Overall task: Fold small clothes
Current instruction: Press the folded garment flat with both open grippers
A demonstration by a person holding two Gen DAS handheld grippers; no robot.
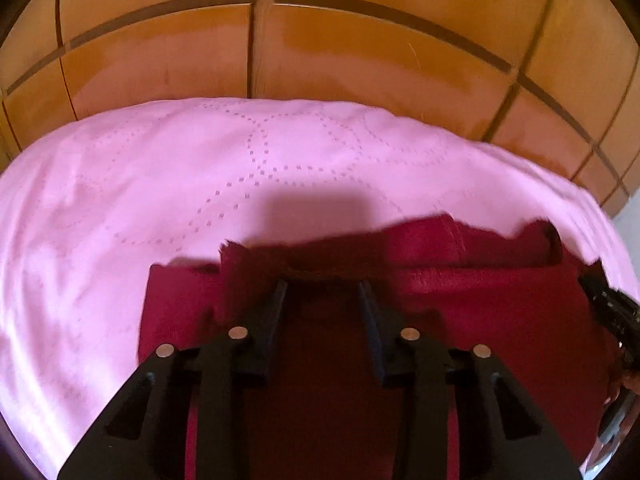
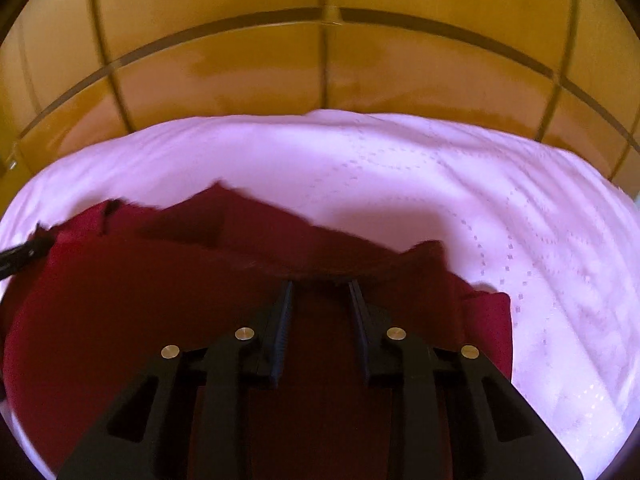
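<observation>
Both my left gripper [image 1: 324, 282] and right gripper [image 2: 321, 282] hang with jaws parted, pinching nothing, over one dark red garment [image 1: 480, 312] lying rumpled on the pink quilted bedcover [image 1: 160, 184], no writing legible, before wooden panelling [image 1: 360, 48].

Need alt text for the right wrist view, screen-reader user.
The right gripper hangs with its jaws apart over a dark red garment spread on a pink quilted bedspread. A wooden headboard runs behind, and the left gripper's tip pokes in at the left edge.
</observation>
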